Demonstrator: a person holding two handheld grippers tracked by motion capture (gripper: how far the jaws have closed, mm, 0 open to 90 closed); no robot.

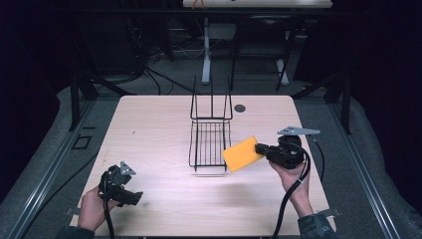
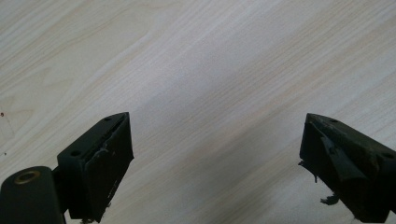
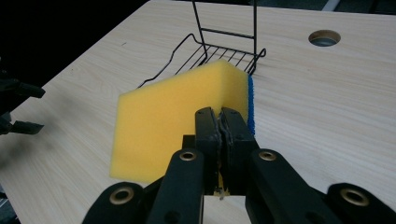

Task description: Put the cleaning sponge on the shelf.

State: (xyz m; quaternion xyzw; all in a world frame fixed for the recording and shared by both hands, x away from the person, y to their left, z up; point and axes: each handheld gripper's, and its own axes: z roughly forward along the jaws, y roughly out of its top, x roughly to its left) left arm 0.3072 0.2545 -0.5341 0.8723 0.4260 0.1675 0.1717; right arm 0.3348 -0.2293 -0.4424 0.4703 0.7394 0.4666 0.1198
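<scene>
Sponge (image 1: 242, 154), yellow with a blue edge, is clamped in the right gripper (image 1: 259, 149) just right of the wire rack (image 1: 210, 144). Left gripper (image 1: 130, 198) is held open above the table (image 1: 149, 129). No legible writing is seen.

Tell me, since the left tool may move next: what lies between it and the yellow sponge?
Bare tabletop, seen in the high view, separates the left tool from the sponge; the wire rack stands further back.
</scene>
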